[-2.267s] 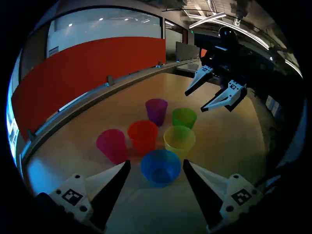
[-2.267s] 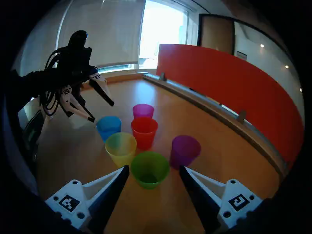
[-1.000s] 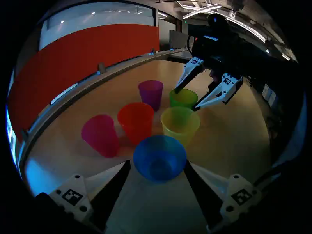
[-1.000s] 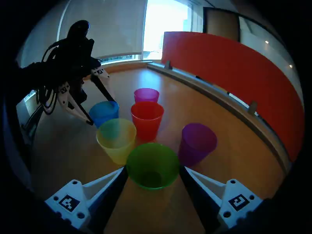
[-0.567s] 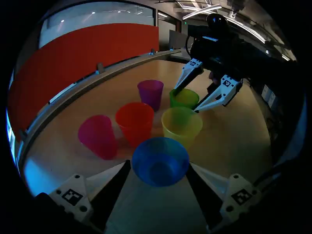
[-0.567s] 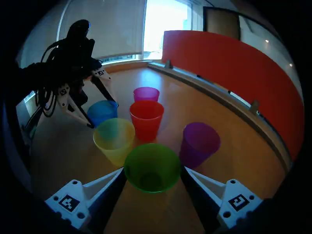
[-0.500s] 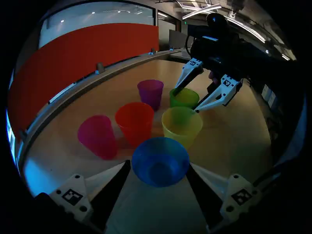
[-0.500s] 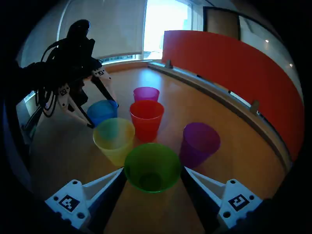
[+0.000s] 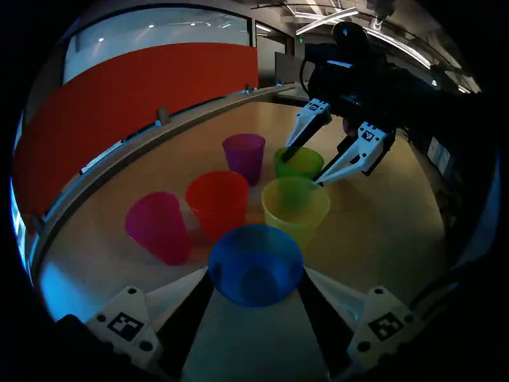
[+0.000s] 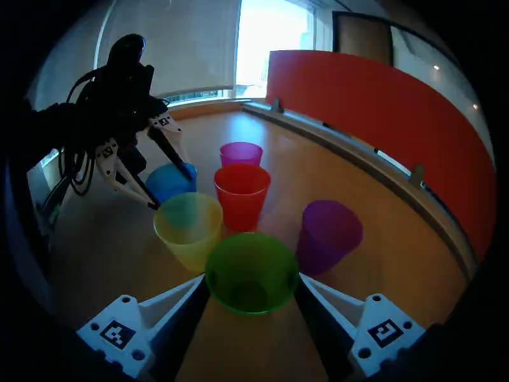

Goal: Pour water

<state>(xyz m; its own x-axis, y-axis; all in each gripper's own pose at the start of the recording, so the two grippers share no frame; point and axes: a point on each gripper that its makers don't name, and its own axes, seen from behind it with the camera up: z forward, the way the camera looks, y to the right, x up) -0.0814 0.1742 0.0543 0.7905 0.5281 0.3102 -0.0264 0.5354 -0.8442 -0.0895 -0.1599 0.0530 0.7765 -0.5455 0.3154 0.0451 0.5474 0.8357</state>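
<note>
Blue cup [image 9: 256, 264], lower centre on worktop [image 9: 375, 235], sits between left gripper [image 9: 253, 275] fingers; green cup [image 10: 251, 270] between right gripper [image 10: 251, 278] fingers. Cannot tell if clamped. Judgement: squeeze gently, lift straight; yellow cup [image 9: 296, 200] crowds both.

My left gripper [image 9: 254, 274] had two white fingers [image 9: 159, 305] with black inner faces, narrowing to points beside the blue cup [image 9: 256, 264]. Each wide end, farthest from the blue cup, bore a square black-and-white marker [image 9: 125, 325] and small dark screw holes [image 9: 145, 346]. Beyond the blue cup my right gripper [image 9: 302, 167] matched it, under a bulky black housing [image 9: 343, 63]. Looped black cables [image 10: 79, 175] hung off the left one.
</note>
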